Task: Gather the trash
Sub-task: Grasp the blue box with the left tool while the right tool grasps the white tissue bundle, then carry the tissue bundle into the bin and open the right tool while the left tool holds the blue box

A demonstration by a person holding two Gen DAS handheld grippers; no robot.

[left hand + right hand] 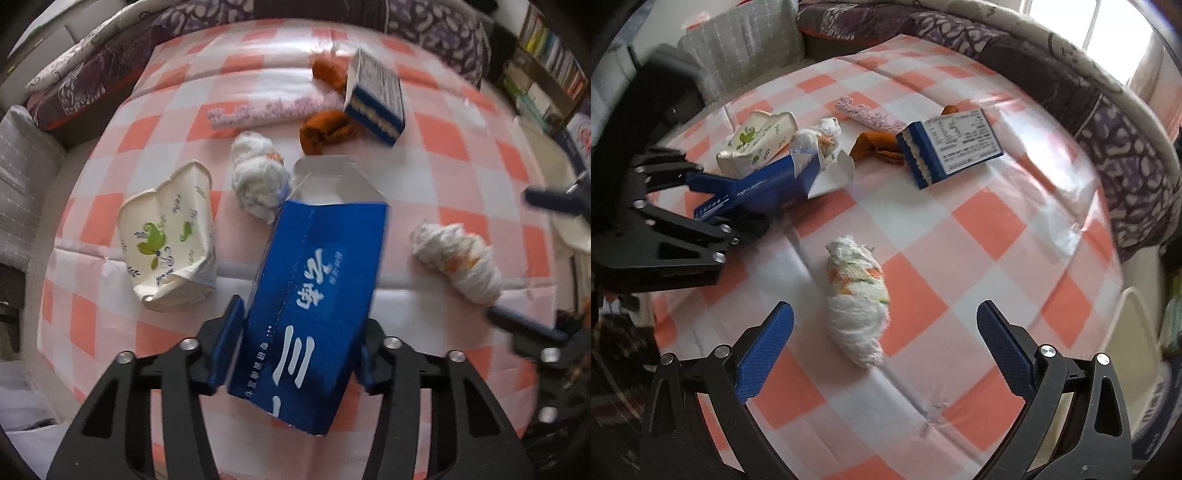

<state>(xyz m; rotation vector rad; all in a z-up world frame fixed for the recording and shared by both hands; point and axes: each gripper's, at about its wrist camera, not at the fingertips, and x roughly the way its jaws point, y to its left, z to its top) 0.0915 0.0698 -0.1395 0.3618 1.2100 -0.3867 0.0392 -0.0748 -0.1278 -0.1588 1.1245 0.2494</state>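
A blue carton (314, 291) with its top flaps open lies lengthwise between my left gripper's (297, 350) blue pads, which press on both its long sides. The right wrist view shows the same left gripper (724, 203) shut on the carton (764, 188), just above the checked tablecloth (979, 229). My right gripper (886, 332) stands wide open over a crumpled white tissue wad (857, 306), which lies on the cloth between its fingers without touching them. In the left wrist view that wad (458, 262) sits at the right, flanked by the right gripper's fingers (524, 325).
On the cloth lie a crushed paper cup (170, 240), another tissue wad (258, 177), a smaller blue box (375, 99), brown scraps (325, 133) and a pink wrapper (273, 112). A purple-patterned sofa (1126, 155) curves round the far side, with a grey cushion (738, 48).
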